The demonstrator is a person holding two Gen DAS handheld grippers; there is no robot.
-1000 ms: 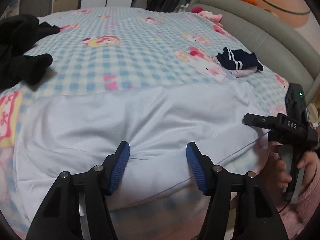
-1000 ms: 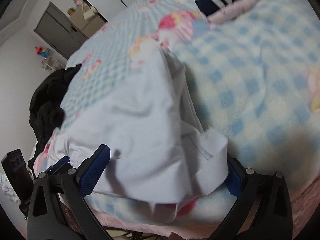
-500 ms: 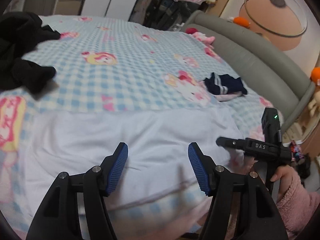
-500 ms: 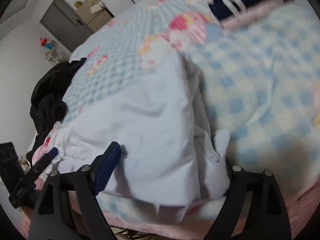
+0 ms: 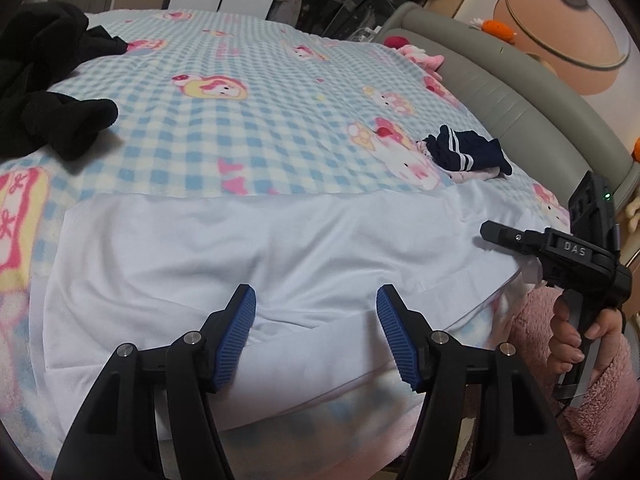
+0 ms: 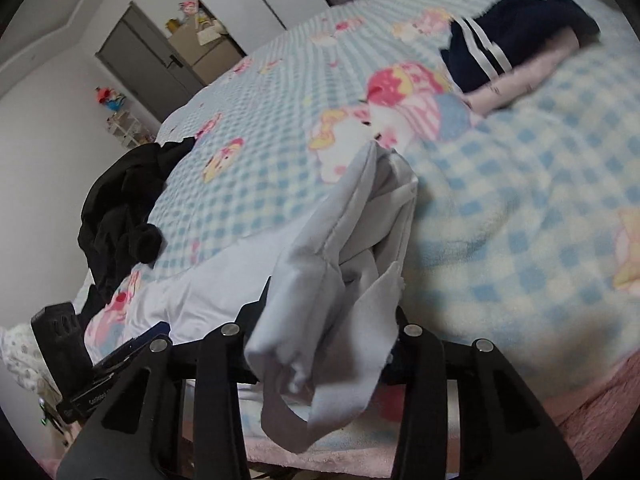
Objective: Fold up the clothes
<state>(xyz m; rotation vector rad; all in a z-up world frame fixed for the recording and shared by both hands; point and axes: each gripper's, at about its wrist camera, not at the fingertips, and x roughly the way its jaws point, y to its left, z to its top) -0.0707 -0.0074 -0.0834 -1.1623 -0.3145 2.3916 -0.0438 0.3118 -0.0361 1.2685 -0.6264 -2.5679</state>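
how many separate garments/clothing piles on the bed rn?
3, maybe 4. White garment along the near edge, one end bunched in the right tool. Black clothes pile far left. Navy striped piece at right, on something pink; more may be hidden.

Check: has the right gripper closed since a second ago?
Yes. The right gripper has shut on the white garment's edge, bunching it against the checked blanket.

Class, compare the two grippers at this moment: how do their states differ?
The left gripper has its jaws spread wide and holds nothing; the right gripper is clamped on the white garment. The left hangs above flat cloth; the right has a bunched end draped over it. Both are black and work the same garment.
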